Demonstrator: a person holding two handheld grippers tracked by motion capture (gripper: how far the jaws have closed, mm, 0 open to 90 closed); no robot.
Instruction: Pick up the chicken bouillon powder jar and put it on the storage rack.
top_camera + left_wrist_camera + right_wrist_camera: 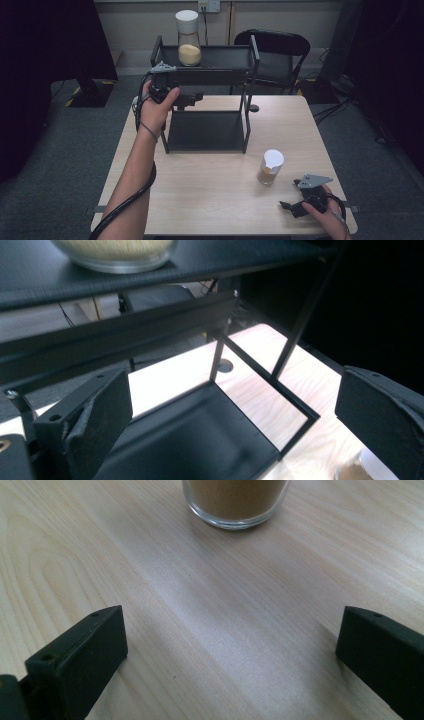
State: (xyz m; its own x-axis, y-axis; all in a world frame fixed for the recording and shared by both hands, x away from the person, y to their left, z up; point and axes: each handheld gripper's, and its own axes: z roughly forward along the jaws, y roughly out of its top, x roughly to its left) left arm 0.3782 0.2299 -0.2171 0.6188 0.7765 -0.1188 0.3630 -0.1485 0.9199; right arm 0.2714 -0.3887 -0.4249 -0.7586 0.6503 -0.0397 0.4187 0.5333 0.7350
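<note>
Grey carpet surrounds a light wooden table [210, 200] set in the middle of the high view, with a black folding chair [272, 47] behind it at upper centre and a wall socket [209, 6] at the top edge.

A black two-level metal rack [207, 75] stands on the far half of the table. On its upper shelf, at the left end, stands a tall glass jar [188, 37] with a white lid, partly filled with pale grains. The lower shelf [200, 440] lies bare in the left gripper view.

A shorter jar [270, 167] with a white lid and brown contents stands upright on the table, lower right of centre, in front of the rack and apart from it. Its glass base [235, 502] shows at the top of the right gripper view.

The left gripper [192, 97] is held at the rack's left front, level with the upper shelf's edge. Its jaws stand wide apart and grasp nothing; the tall jar's base sits above them on the shelf.

The right gripper [290, 206] rests low at the table's lower right, near the short jar but not touching it. Its jaws are spread wide over bare wood, holding nothing.
</note>
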